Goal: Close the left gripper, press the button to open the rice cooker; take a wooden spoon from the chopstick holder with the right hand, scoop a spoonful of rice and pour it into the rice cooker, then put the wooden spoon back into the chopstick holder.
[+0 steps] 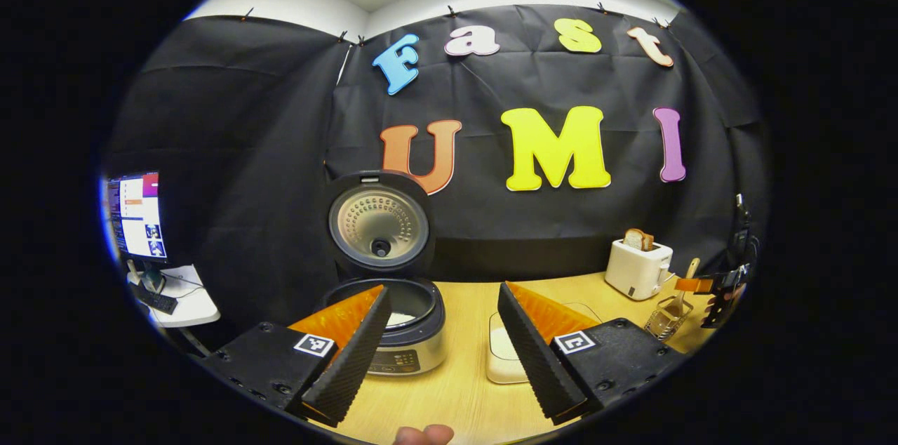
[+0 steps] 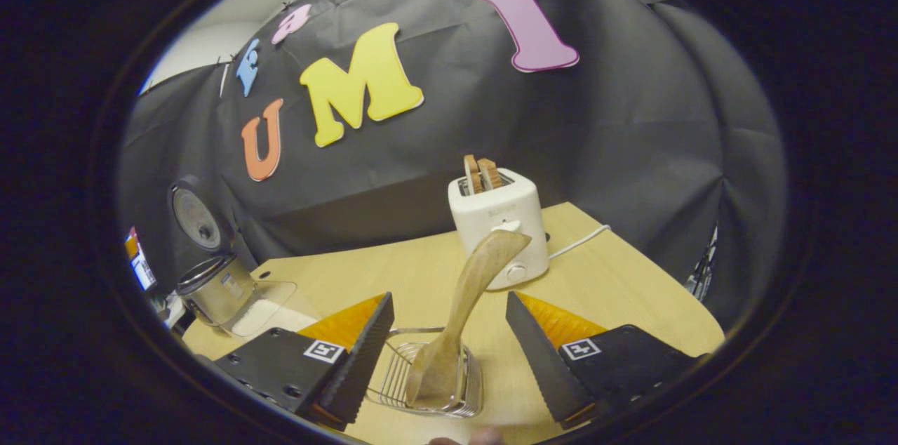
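We see the wooden spoon (image 2: 468, 297) standing in the wire chopstick holder (image 2: 428, 378), its broad bowl down among the thin metal bars and its flat, curved handle leaning up and away toward the white toaster (image 2: 501, 224), which holds two bread slices. The right gripper (image 2: 449, 354) is spread wide, its ribbed fingers on either side of the holder and touching nothing. The left gripper (image 1: 443, 350) is likewise spread above the wooden table (image 1: 456, 389), facing the round rice cooker (image 1: 400, 319), whose lid stands upright with white rice showing in the pot.

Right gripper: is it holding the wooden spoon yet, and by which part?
No. The right gripper is open, fingers either side of the wooden spoon without touching; the spoon stands in the chopstick holder.
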{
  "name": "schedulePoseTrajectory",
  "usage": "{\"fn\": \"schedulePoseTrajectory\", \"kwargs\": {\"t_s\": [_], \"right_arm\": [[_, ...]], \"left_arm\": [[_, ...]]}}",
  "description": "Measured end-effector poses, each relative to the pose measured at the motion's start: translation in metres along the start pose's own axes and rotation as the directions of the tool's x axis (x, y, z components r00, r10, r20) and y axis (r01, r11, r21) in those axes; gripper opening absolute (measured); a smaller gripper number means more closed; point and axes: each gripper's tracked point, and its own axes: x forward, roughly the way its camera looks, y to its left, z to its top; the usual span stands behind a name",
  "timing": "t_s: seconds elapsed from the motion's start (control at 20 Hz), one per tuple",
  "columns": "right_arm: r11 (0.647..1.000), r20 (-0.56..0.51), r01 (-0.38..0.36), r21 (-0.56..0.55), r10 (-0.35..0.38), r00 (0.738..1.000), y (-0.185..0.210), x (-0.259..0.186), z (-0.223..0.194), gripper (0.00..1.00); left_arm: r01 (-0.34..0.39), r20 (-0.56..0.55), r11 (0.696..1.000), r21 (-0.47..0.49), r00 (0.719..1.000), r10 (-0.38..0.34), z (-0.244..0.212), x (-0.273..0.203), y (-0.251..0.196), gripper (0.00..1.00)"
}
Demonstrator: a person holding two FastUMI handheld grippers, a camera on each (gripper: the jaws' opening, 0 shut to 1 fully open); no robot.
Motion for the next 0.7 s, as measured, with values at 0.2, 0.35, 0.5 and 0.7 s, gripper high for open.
{"fn": "schedulePoseTrajectory", "kwargs": {"t_s": [0.2, 0.35, 0.5, 0.7], "right_arm": [[0.999, -0.026, -0.002, 0.033, 0.003, 1.000, -0.004, 0.017, -0.003, 0.84], [0.999, -0.028, -0.031, 0.044, 0.032, 0.999, 0.000, 0.024, -0.007, 0.71], [0.999, -0.051, -0.009, 0.047, 0.011, 0.999, -0.005, 0.034, -0.013, 0.26], [0.994, -0.035, -0.054, 0.090, 0.057, 0.998, 0.007, 0.032, -0.007, 0.11]], "left_arm": [[0.026, -0.013, 0.999, -0.029, 1.000, -0.026, -0.005, -0.005, -0.010, 0.98], [0.025, -0.019, 0.999, -0.034, 1.000, -0.025, -0.008, -0.004, -0.009, 0.98], [0.029, -0.032, 0.998, -0.055, 0.999, -0.030, -0.012, -0.004, -0.009, 0.98], [0.031, -0.046, 0.998, -0.061, 0.998, -0.033, -0.020, -0.005, -0.008, 0.98]]}}
